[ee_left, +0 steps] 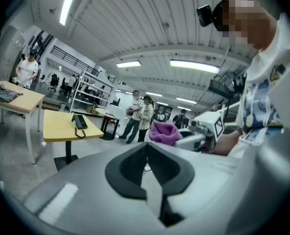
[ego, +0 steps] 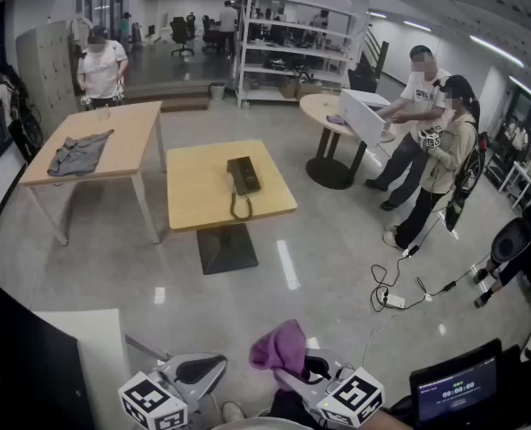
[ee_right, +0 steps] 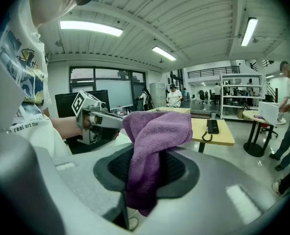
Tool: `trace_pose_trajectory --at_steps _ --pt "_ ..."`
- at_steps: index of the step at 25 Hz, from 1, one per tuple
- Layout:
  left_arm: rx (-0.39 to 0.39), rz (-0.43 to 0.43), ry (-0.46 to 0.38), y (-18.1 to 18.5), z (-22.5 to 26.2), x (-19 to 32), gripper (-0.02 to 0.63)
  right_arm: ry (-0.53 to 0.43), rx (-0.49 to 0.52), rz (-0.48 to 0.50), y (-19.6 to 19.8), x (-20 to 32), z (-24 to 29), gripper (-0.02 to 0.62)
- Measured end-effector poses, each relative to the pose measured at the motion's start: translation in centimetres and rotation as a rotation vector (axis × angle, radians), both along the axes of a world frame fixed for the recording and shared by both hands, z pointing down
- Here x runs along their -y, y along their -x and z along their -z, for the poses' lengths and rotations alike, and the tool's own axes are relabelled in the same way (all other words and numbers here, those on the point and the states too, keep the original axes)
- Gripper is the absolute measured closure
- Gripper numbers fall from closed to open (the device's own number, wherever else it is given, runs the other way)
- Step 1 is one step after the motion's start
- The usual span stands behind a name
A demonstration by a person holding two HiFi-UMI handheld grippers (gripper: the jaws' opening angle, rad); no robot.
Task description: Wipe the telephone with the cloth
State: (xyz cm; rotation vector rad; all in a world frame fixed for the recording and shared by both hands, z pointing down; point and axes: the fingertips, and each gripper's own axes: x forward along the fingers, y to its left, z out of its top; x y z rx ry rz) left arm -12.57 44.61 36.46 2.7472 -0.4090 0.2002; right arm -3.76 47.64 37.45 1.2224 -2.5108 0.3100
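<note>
A large workshop with a shiny grey floor (ego: 337, 249) is seen from above, looking steeply down. A black telephone (ego: 243, 176) lies flat on a square yellow counter (ego: 198, 200) in the middle of the room, well away from the person holding the tools. Its curly cord (ego: 239, 209) loops toward the counter's near edge.

At the near edge, the person holds both tools level with each other, close to the body. The left claw (ee_left: 147, 160) is closed, its two dark pads pressed together with nothing between them. The right claw (ee_right: 145, 166) is clamped on a purple cloth (ee_right: 157, 131), which bunches up above the pads and hangs a little below them. The two claws sit near each other without touching.

To the far left stands a longer counter (ego: 131, 128) with a grey garment (ego: 79, 153) lying crumpled on it, and one person (ego: 101, 65) stands just behind it. On the right, two people (ego: 431, 133) stand beside a round table (ego: 323, 110). White shelves (ego: 296, 43) line the far side of the room.
</note>
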Motion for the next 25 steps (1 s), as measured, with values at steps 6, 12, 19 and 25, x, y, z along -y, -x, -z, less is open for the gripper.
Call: trace_pose_trajectory --at_steps 6,12,19,25 --pt "-0.029 -0.005 -0.017 0.5 0.3 0.1 0.601 0.006 0.008 0.001 0.2 0.3 0.2 0.482" --pt "-0.03 0.043 -0.007 1.8 0.1 0.4 0.601 0.017 0.02 -0.003 0.6 0.6 0.5 0.48" --pt "-0.027 0.075 -0.004 3.0 0.8 0.8 0.601 0.017 0.044 -0.031 0.7 1.4 1.3 0.48" --pt "-0.015 0.085 -0.012 3.6 0.3 1.5 0.601 0.015 0.037 -0.021 1.2 2.2 1.0 0.482"
